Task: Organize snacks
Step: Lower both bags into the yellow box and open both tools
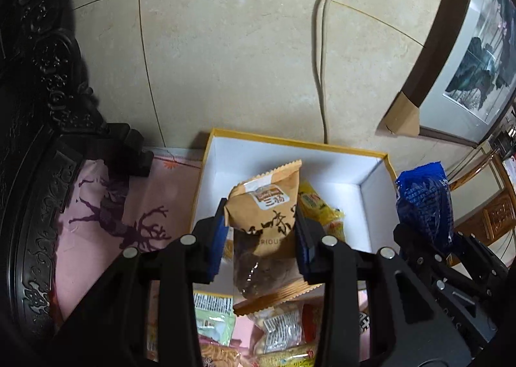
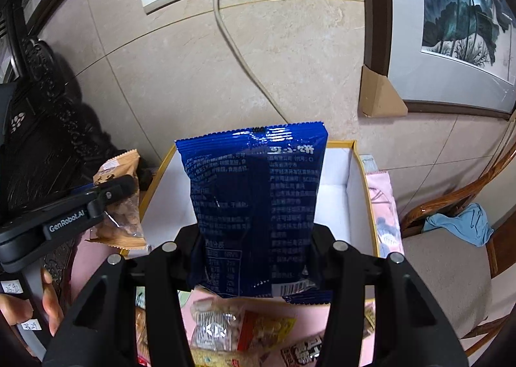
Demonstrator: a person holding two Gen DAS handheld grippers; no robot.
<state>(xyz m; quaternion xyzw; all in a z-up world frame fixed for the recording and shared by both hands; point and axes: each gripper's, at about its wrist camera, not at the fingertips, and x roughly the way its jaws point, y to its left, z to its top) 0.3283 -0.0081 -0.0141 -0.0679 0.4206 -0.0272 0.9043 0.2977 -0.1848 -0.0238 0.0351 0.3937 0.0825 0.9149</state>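
Left tongs (image 1: pixel 262 231): clamped on the brown snack packet (image 1: pixel 266 212); I have it pinched across its middle between the blue pads (image 1: pixel 216 238), the top seal pointing ahead of the tips.
Right tongs (image 2: pixel 256 254): clamped on the blue bag (image 2: pixel 254 205), gripped low near its bottom seal, so most of the bag stands tall beyond the tips.
Box (image 1: pixel 371 186): white inside with a yellow rim, lying just ahead of and below both pairs of tongs; a yellow packet (image 1: pixel 317 205) already sits in it, just right of my left tips.
Brown packet against box: from the left wrist it hangs over the near edge, partly above the interior.
Blue bag against box: in the right wrist view it stands in front of the opening, though I cannot tell how far above the floor of the box it hangs.
Loose snacks (image 2: pixel 222 328): on the pink cloth (image 1: pixel 129 205) beneath and behind both tips, outside the box.
How I would do this step: carry each item fully past the near rim, lower it until it nearly rests, then part the tongs. I would drop one side at a time, since the two pairs sit close together.
Risk: the tall blue bag may flop over the rim if released high.
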